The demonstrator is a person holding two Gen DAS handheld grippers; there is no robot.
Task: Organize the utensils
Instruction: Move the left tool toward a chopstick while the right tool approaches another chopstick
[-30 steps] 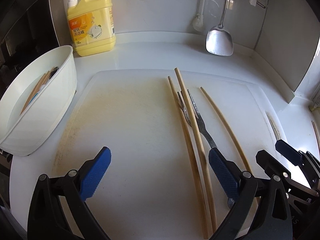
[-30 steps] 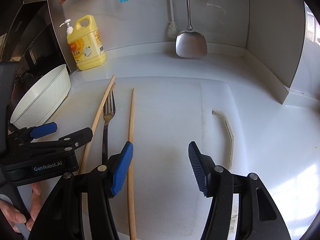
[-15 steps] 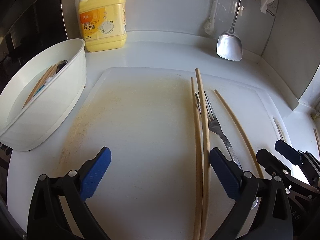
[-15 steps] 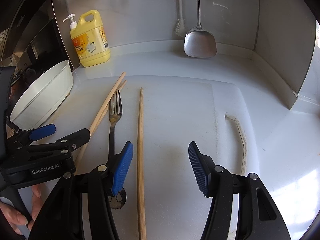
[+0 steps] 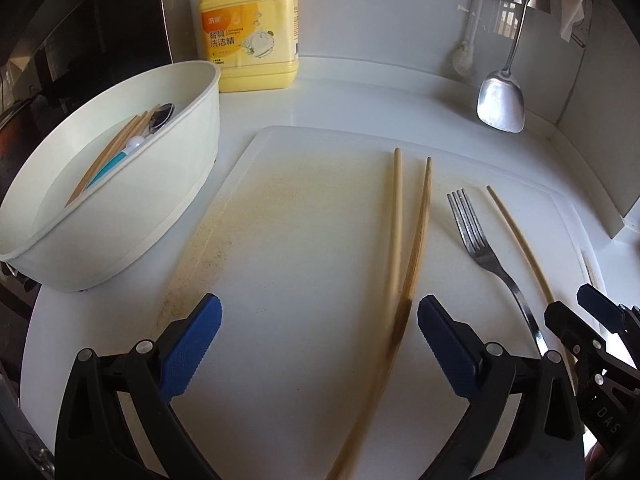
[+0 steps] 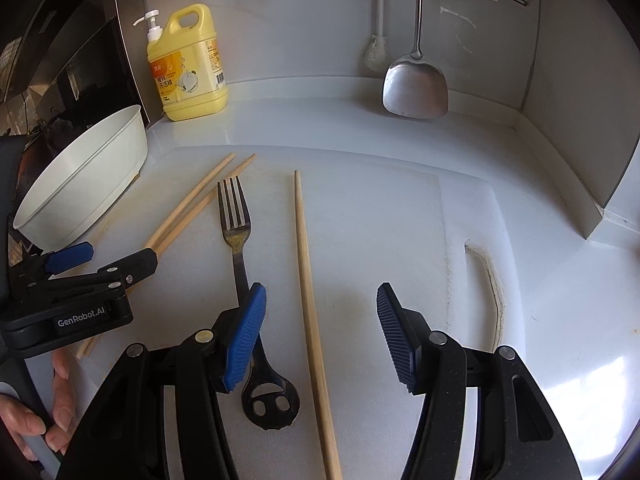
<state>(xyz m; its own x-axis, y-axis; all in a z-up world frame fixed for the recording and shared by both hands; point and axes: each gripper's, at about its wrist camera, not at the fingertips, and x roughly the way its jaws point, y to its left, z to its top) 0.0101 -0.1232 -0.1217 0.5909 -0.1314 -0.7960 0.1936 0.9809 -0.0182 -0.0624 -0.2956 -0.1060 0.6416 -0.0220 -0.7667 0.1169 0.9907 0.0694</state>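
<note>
Wooden chopstick pair lay between left gripper's wide, empty jaws; right gripper likewise straddled single chopstick; round sticks could roll, slip.

White cutting board on the worktop: 2 chopsticks side by side, lower ends between the left claw's parted blue pads; fork; 1 more chopstick (rightmost). White tub left, holding utensils. Yellow detergent bottle behind. Steel spatula hanging right.
</note>
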